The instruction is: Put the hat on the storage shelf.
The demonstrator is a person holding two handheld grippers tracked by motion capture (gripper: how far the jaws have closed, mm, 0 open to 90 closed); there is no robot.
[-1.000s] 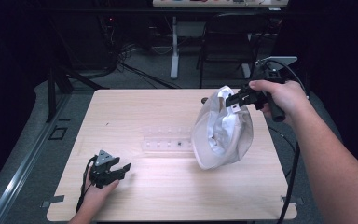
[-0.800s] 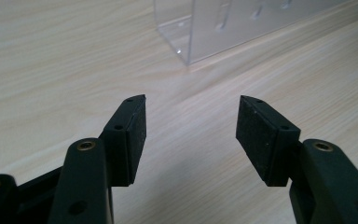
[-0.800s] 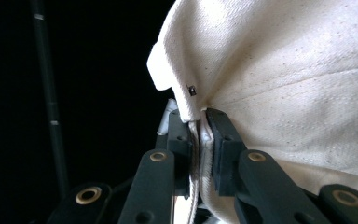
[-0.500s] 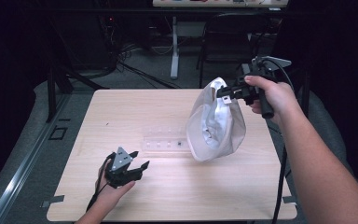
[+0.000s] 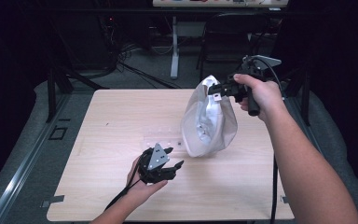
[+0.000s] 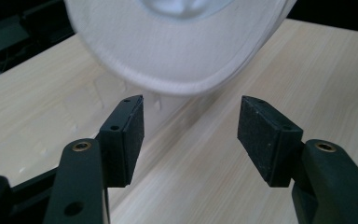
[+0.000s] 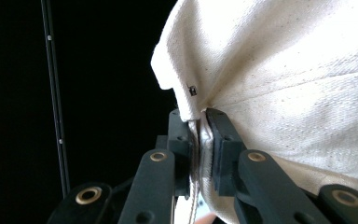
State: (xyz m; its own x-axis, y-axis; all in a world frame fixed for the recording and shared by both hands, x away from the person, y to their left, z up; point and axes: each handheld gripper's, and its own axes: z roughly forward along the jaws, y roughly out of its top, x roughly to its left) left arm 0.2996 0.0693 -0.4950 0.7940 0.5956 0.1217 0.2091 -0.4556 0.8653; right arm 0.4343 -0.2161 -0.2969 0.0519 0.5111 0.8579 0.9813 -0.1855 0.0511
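White cap (image 5: pixel 209 122) hangs from the right gripper (image 5: pixel 219 88), whose jaws pinch its cloth edge above the table (image 5: pixel 102 116). The left gripper (image 5: pixel 175 166), jaws spread wide and empty, points at the cap's brim just ahead.

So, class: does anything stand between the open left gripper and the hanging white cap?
Nothing visible does. The left gripper is open, facing the white cap's brim with only bare table between them. The right gripper holds the cap up.

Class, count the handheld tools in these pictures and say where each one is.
2. The left tool hovers open over the table's near side; the right tool is raised at the far right, shut on the white cloth bag.
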